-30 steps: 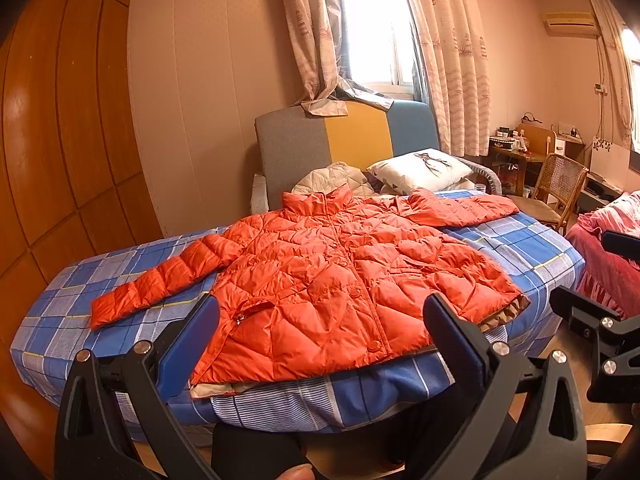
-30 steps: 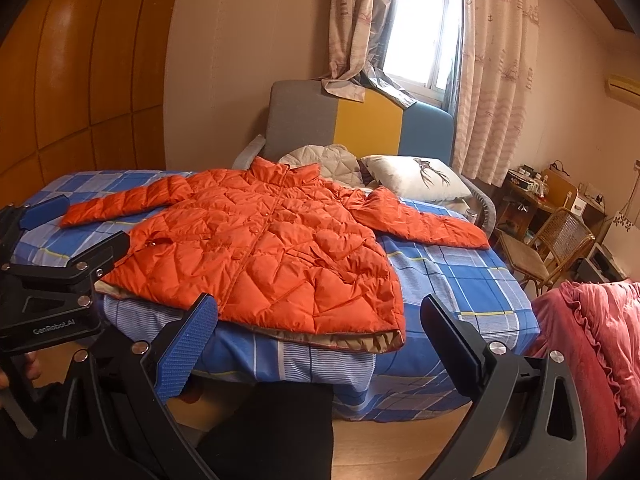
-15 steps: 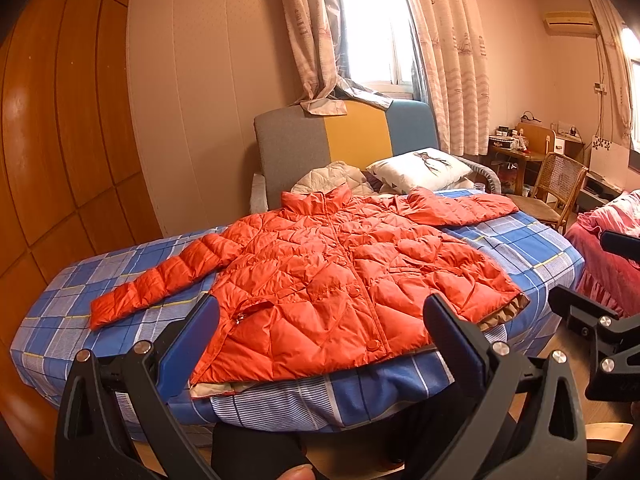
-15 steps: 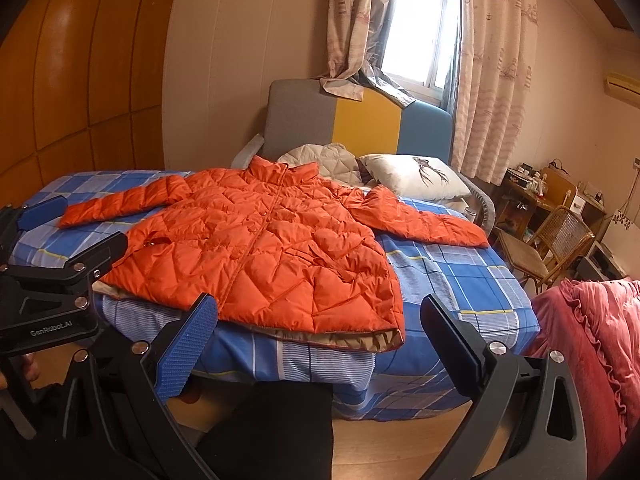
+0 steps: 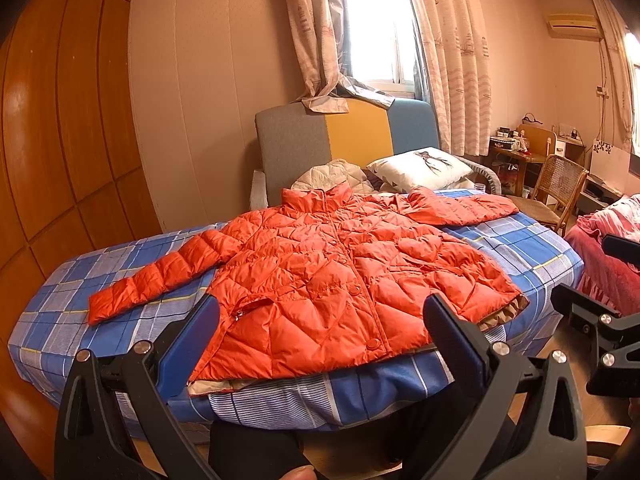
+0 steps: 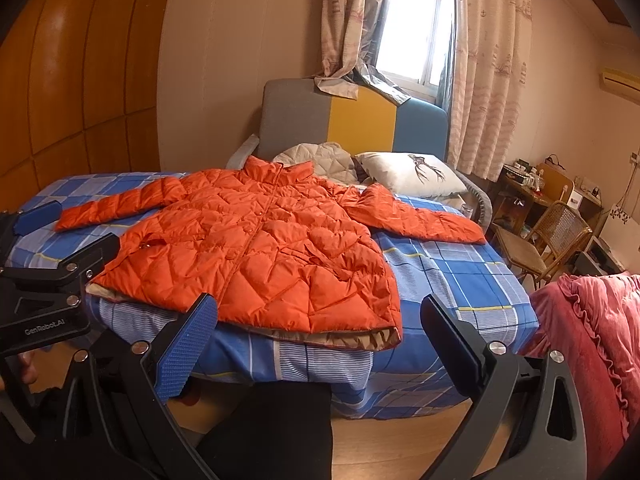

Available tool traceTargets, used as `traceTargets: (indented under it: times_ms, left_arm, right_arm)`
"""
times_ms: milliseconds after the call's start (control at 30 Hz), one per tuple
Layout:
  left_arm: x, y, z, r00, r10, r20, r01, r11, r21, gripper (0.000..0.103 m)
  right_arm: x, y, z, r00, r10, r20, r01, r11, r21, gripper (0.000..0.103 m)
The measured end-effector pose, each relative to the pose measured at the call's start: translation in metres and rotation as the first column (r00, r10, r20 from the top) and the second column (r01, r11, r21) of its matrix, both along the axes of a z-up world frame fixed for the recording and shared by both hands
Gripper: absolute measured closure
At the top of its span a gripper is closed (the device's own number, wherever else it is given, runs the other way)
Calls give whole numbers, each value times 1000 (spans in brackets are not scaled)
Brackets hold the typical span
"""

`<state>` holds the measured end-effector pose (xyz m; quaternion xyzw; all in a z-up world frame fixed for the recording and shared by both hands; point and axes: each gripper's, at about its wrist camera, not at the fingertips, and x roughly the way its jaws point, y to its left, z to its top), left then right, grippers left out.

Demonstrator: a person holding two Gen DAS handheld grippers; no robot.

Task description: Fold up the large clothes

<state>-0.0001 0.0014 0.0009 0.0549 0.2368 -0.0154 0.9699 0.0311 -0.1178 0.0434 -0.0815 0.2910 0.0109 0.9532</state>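
An orange quilted puffer jacket [image 5: 340, 280] lies flat, front up, on a bed with a blue checked sheet [image 5: 532, 248]; both sleeves are spread out sideways. It also shows in the right wrist view [image 6: 260, 252]. My left gripper [image 5: 320, 328] is open and empty, held off the near edge of the bed in front of the jacket's hem. My right gripper [image 6: 316, 328] is open and empty, also short of the bed's near edge. The left gripper also shows at the left of the right wrist view [image 6: 60, 236].
A white pillow [image 5: 424, 166] and a beige quilted cloth [image 5: 328, 176] lie at the bed's head by a grey, yellow and blue headboard [image 5: 348, 136]. A wicker chair [image 5: 556, 192] and a pink covered bed [image 6: 592, 336] stand at the right. Wooden panels line the left wall.
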Motion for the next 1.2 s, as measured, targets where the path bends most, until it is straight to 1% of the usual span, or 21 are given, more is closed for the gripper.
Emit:
traceTargets:
  times_ms: [767, 1200]
  left_arm:
    - [3, 2, -3, 1000, 17, -4, -17, 1000, -8, 2]
    - [6, 6, -4, 999, 36, -19, -36, 999, -29, 2]
  right_arm:
    - [0, -3, -1, 1000, 1, 3, -1, 1000, 6, 3]
    - [1, -1, -5, 1000, -3, -14, 3, 1000, 5, 3]
